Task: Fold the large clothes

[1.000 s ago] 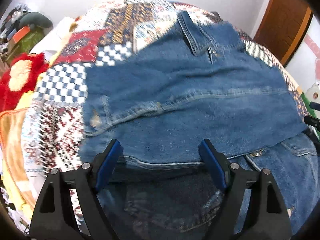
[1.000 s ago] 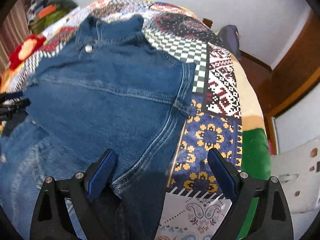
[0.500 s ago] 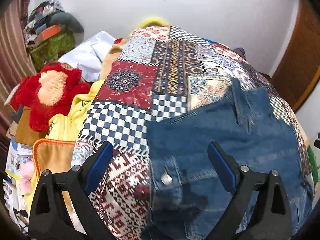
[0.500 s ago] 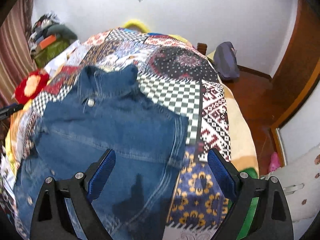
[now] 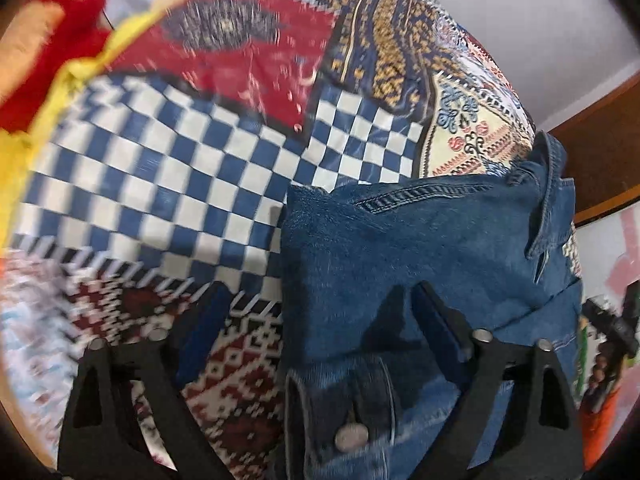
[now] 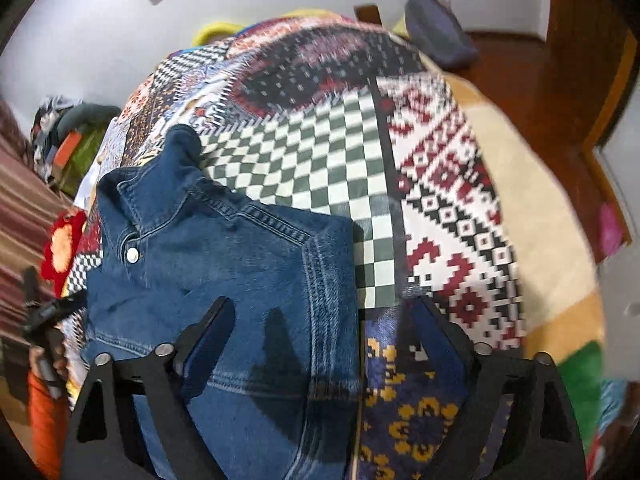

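Two claws hang over a bed covered by a patchwork quilt (image 5: pixel 168 168), each straddling one side edge of a blue denim jacket (image 5: pixel 420 248) that lies flat on it. In the left wrist view, a red plush toy (image 5: pixel 36 60) and yellow cloth sit at the upper left, blurred. Blue-and-white checks fill the middle left, and the jacket takes up the right half, its collar (image 5: pixel 548 184) at the upper right and a metal snap (image 5: pixel 352 436) at the bottom centre. The left claw (image 5: pixel 320 320) is spread, its jaws closing, with the jacket's edge between them but nothing pinched.

In the right wrist view, the jacket occupies the lower left, collar toward the upper left, while green checks and red-and-white pattern run across the centre and right. The right claw (image 6: pixel 324 328) is also spread, its jaws closing above the jacket's other edge, pinching nothing. A wooden floor (image 6: pixel 532 80) shows at the upper right.
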A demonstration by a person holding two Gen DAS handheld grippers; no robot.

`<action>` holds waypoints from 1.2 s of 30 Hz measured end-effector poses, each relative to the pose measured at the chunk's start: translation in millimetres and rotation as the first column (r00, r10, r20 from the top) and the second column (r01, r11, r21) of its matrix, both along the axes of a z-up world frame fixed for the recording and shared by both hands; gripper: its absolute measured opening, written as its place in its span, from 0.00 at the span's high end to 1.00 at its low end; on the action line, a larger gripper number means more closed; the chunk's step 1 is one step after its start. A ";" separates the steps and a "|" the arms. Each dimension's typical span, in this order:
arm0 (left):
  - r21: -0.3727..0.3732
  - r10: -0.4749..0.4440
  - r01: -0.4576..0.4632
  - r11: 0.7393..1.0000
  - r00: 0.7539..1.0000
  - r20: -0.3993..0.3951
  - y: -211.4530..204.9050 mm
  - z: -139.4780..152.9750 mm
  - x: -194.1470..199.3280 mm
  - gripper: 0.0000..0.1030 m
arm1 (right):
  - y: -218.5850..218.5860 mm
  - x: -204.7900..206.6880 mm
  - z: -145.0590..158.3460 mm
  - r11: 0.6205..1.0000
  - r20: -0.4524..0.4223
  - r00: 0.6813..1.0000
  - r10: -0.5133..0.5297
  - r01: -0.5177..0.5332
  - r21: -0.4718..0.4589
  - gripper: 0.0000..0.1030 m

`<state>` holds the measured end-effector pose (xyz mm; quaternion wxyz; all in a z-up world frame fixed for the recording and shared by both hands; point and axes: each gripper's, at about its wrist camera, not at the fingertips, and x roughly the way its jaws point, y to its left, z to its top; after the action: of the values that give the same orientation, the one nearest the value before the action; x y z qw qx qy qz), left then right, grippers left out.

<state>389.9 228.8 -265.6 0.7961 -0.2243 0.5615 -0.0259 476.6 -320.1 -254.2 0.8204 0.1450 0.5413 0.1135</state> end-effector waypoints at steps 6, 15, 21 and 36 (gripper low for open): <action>-0.101 0.001 0.003 0.995 0.999 0.035 0.0 -8.3 14.5 0.52 | 6.4 13.4 -15.0 0.999 -0.006 1.000 0.026 -0.026 0.037 0.47; 0.054 -0.015 0.008 0.998 0.992 0.122 -9.1 19.6 18.4 0.91 | 31.1 32.2 0.2 0.997 0.077 0.995 0.071 -0.068 -0.039 0.86; 0.141 0.000 -0.031 0.990 0.977 0.212 0.2 62.6 11.0 0.91 | 66.6 53.1 45.4 0.984 0.211 0.967 0.142 -0.114 -0.140 0.87; 0.240 0.044 -0.093 0.966 0.978 0.202 37.4 56.4 41.0 0.91 | 129.4 125.5 44.8 0.954 0.302 0.935 0.185 -0.096 -0.285 0.86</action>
<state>430.9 266.2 -209.2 0.8693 -0.1388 0.4717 0.0502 602.1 -190.7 -209.5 0.9001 -0.0264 0.4177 0.1210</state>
